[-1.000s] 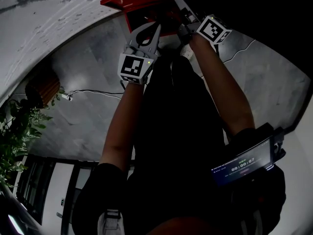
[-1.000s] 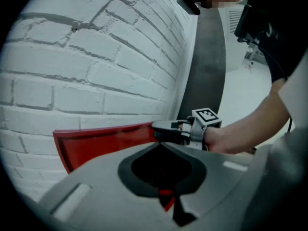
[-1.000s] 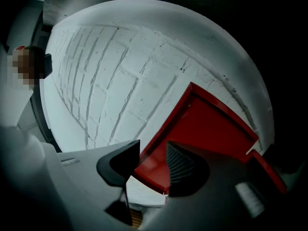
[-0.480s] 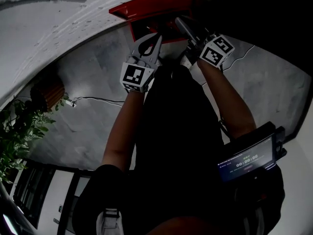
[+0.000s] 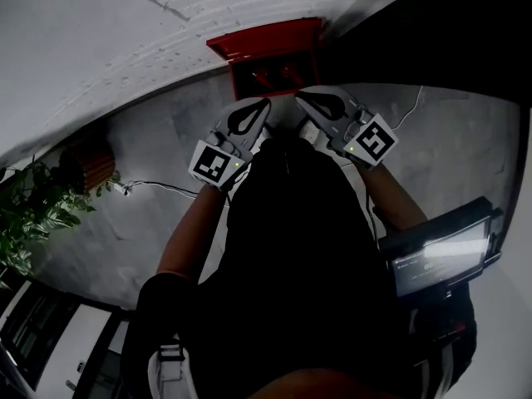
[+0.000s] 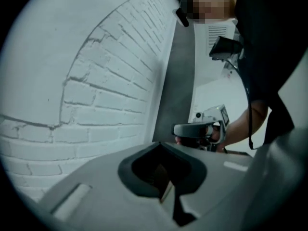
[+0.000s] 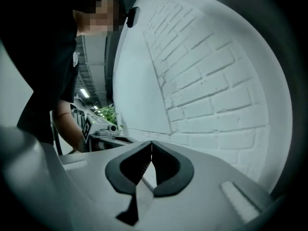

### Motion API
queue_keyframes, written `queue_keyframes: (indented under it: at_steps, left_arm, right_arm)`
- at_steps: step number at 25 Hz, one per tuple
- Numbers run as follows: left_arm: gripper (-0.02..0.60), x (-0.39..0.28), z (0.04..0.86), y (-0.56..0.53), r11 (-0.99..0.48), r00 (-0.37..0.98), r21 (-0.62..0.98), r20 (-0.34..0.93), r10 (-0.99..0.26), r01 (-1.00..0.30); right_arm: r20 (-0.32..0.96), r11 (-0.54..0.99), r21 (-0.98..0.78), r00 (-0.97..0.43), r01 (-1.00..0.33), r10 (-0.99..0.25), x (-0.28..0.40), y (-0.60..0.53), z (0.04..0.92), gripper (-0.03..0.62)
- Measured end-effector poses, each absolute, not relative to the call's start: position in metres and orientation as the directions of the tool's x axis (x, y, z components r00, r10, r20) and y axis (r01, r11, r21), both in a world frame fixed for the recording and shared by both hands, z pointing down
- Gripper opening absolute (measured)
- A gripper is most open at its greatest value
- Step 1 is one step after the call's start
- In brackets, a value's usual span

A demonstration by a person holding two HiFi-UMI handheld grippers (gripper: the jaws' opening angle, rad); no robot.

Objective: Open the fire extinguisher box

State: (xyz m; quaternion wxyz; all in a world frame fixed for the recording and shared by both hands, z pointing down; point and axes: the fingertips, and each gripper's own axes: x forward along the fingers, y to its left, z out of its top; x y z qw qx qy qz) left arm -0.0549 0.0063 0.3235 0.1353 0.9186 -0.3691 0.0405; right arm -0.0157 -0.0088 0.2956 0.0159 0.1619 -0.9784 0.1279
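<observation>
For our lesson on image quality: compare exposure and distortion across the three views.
Head view: underexposed, the person's torso a black mass, only the red box and the glaring screen stand out; fisheye curves straight edges. Left gripper view: brick wall evenly lit, courses bowed, dark round vignette. Right gripper view: same bowing and vignette.

Fire extinguisher box (image 5: 266,44): red. Brick wall (image 5: 125,40): white, running-bond pattern. Floor (image 5: 158,148): mottled grey. Left gripper (image 5: 263,105), right gripper (image 5: 301,98): lt grey w/ blk/wht square markers. Plant (image 5: 33,223): green.
</observation>
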Motion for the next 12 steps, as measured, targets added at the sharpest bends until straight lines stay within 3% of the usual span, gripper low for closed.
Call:
queue_keyframes:
  at_steps: [4, 12]
  left_arm:
    - [0.0, -0.053, 0.26, 0.027, -0.683, 0.707, 0.188, 0.132, -0.694, -0.706]
    - [0.0, -0.059, 0.22, 0.021, -0.698, 0.709, 0.133, 0.063, -0.703, -0.704]
  right_arm:
    - [0.049, 0.95, -0.188, -0.969, -0.249, -0.244, -0.022, 0.015, 0.236, 0.009]
    - [0.01, 0.978, -0.098, -0.983, -0.183, -0.183, -0.045, 0.015, 0.204, 0.009]
